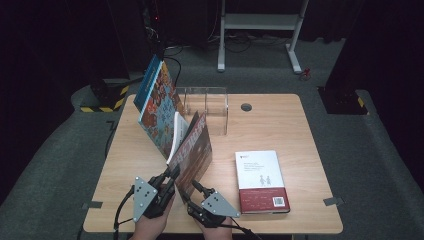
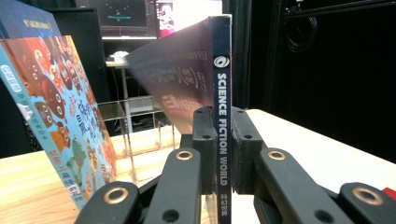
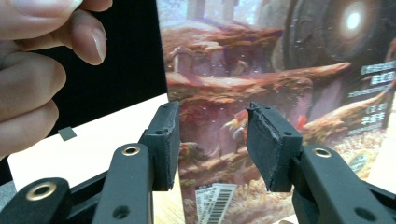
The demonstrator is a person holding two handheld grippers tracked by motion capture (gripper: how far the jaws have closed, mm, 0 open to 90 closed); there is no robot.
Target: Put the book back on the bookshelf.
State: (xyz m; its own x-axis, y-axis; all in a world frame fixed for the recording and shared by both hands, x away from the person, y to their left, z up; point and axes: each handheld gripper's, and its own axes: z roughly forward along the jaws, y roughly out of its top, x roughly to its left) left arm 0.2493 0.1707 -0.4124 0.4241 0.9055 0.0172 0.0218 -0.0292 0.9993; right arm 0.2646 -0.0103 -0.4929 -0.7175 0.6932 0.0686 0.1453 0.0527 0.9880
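The left gripper [image 2: 222, 154] is clamped tight on the spine of the science-fiction magazine [image 1: 196, 150], which stands upright near the front left of the wooden table [image 1: 280, 125], its cover leaning back toward the row; the right gripper [image 3: 212, 144] hovers just beside the magazine's back cover with its jaws part-way apart and nothing between them, the pads apparently clear of the paper, though the high view cannot settle that; behind the magazine a large illustrated book [image 1: 159, 107] leans against a blue book [image 1: 146, 82] at the table's left, with a thin white one [image 1: 177, 135] tucked between the large book and the magazine, and a clear acrylic stand [image 1: 207, 107] sits just beside them toward the middle; a white and red book [image 1: 261, 181] lies flat, well apart, on the right; the step in hand looks like standing the magazine up to join the leaning row; the next move likely calls for the left grip to stay firm while the magazine is tipped back against the white book, the right gripper steadying the limp cover so it does not flop or slide on the tabletop.
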